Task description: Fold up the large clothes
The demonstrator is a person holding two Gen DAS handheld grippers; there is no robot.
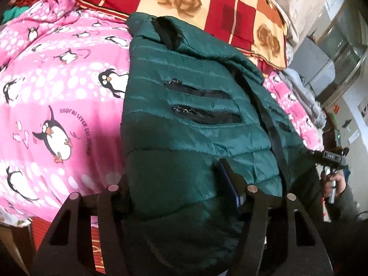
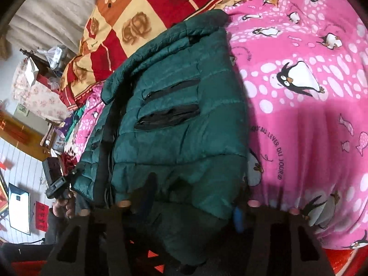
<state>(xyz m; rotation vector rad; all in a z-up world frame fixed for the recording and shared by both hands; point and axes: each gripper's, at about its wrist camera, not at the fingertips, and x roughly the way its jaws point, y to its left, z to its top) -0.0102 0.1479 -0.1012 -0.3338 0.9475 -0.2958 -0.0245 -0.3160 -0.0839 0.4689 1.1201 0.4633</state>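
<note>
A dark green quilted jacket (image 1: 184,124) lies on a pink penguin-print blanket (image 1: 57,92), its sleeves folded in and black zip pockets facing up. My left gripper (image 1: 181,197) sits at the jacket's near hem, with green fabric between its fingers. The jacket also shows in the right wrist view (image 2: 179,124). My right gripper (image 2: 188,204) sits at the near hem on the other side, with fabric bunched between its fingers. Each view shows the other gripper in a hand at the jacket's side: the right one (image 1: 326,155) and the left one (image 2: 57,179).
A red and cream checked quilt (image 1: 207,7) lies behind the jacket at the bed's far side. Grey cloth (image 1: 299,87) is piled at the bed's right edge. In the right wrist view, a wooden cabinet (image 2: 25,135) and clutter stand beside the bed.
</note>
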